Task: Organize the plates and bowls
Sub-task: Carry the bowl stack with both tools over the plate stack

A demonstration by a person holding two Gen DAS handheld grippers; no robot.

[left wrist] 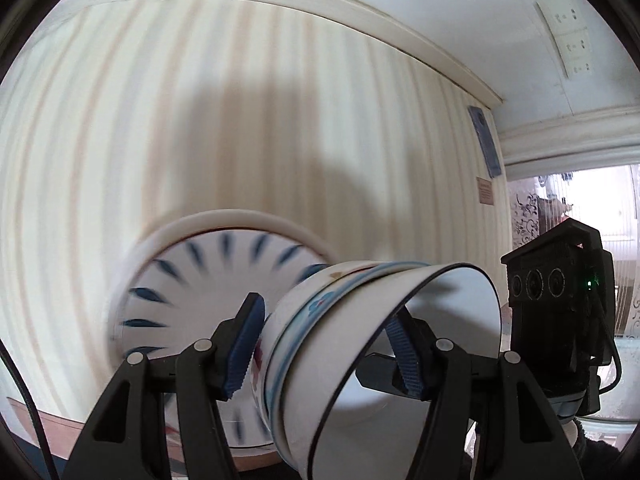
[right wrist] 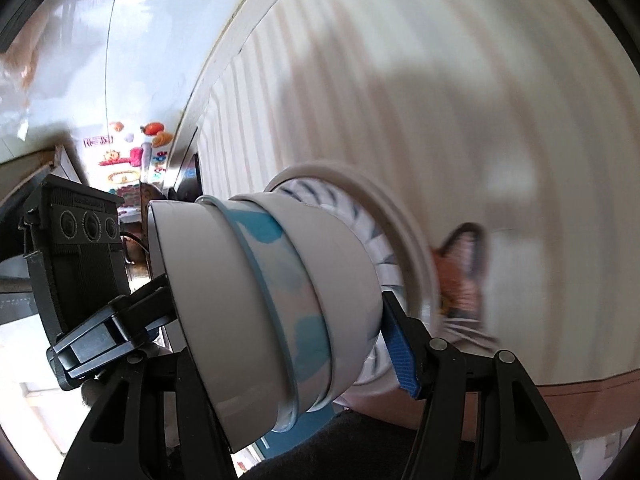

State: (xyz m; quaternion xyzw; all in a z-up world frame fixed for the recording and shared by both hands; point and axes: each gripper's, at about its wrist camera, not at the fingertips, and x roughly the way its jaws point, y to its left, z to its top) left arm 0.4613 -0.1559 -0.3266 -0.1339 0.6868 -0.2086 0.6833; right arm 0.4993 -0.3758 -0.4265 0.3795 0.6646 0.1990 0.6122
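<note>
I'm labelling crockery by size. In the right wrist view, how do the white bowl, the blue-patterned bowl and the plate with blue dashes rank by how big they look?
1. White bowl, largest, though nearest the camera.
2. Blue-patterned bowl, nested behind it; mostly hidden, so unsure.
3. Plate with blue dashes, smallest showing, but farthest and partly covered, so it may really be wider.

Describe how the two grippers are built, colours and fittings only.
Both match. The left gripper has black plastic fingers with round silver pivot pins and ribbed blue pads. The right gripper shows the same black fingers, silver pins and a blue pad. Each view shows the other's black boxy camera unit with three round lenses; a black cable runs past.
</note>
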